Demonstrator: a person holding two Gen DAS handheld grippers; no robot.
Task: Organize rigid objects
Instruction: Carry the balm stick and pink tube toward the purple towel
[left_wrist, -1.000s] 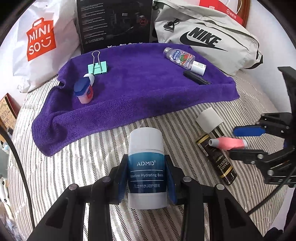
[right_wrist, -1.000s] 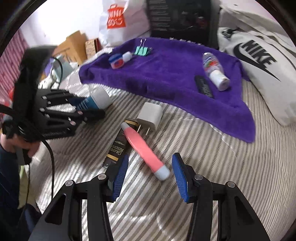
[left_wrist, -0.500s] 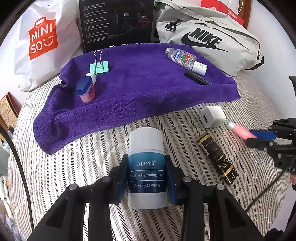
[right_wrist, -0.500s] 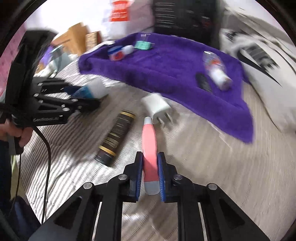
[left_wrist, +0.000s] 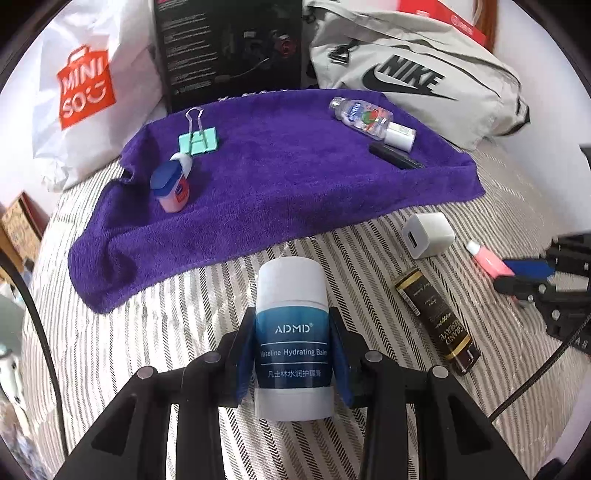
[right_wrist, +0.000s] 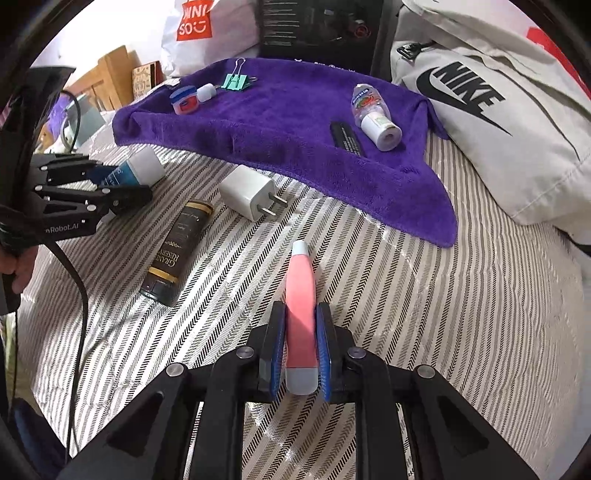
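the left gripper (left_wrist: 293, 354) clamps a white-and-blue balm stick (left_wrist: 291, 332) between its blue pads over the striped bedcover (right_wrist: 443, 314). the right gripper (right_wrist: 301, 347), its jaws nearly shut, pinches a pink tube (right_wrist: 300, 295) that a second ago lay loose between wide-open fingers, across the dark bottle. beyond them one dark bottle (right_wrist: 179, 251) and one white charger plug (right_wrist: 249, 192) lie on the bedcover, now apart from the tube. farther back, the purple towel (left_wrist: 277, 177) carries five things: one small blue-lidded jar (left_wrist: 171, 186), one white cap (right_wrist: 205, 92), one green binder clip (left_wrist: 198, 138), one black stick (left_wrist: 395, 157) and one clear bottle (left_wrist: 364, 118).
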